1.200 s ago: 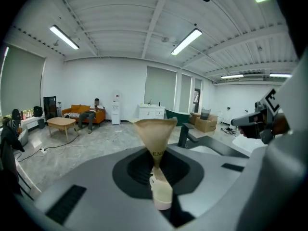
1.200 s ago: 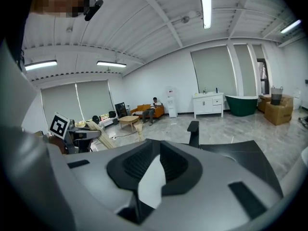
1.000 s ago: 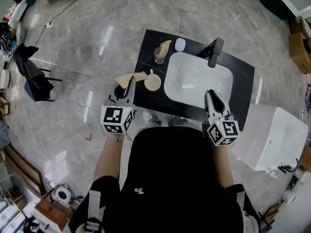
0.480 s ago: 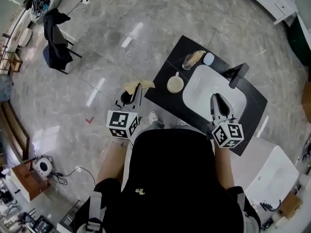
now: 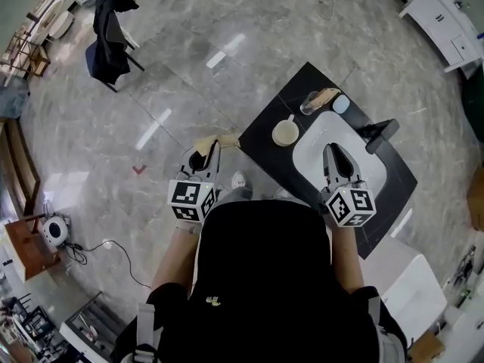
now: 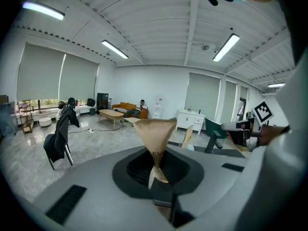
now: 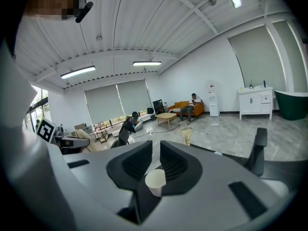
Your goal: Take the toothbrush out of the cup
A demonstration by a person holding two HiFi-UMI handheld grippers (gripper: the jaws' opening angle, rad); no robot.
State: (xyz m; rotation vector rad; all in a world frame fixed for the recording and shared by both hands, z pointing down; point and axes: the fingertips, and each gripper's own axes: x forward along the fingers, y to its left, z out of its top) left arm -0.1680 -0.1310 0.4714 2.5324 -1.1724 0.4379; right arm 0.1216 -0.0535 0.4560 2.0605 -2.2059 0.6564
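On the black countertop (image 5: 265, 138), just left of the white sink (image 5: 364, 169), stands the cream cup (image 5: 286, 133), upright, with its handle toward the far side. Behind it, near the counter's far edge, is a clear glass (image 5: 309, 104) with a tan thing (image 5: 327, 94) leaning out of it, and a pale rounded object (image 5: 341, 104) lies just beside that. A black faucet (image 5: 380, 133) sits at the sink's right rim. The toothbrush cannot be made out anywhere; the tan thing in the glass is too small to identify.

The person in a black top (image 5: 265, 278) holds the 2 grippers out in front. The left gripper (image 5: 208, 154) is over the grey marble floor (image 5: 189, 74), off the counter's near-left edge, and its jaws are clenched on a piece of tan paper (image 5: 219, 140) that fans out wide beyond the tips. The right gripper (image 5: 333, 154) hangs above the sink basin, its jaws drawn nearly together with nothing gripped; the cream cup only shows through the narrow slot between them, well apart from it. A chair draped with dark clothing (image 5: 110, 29) stands far off on the floor.
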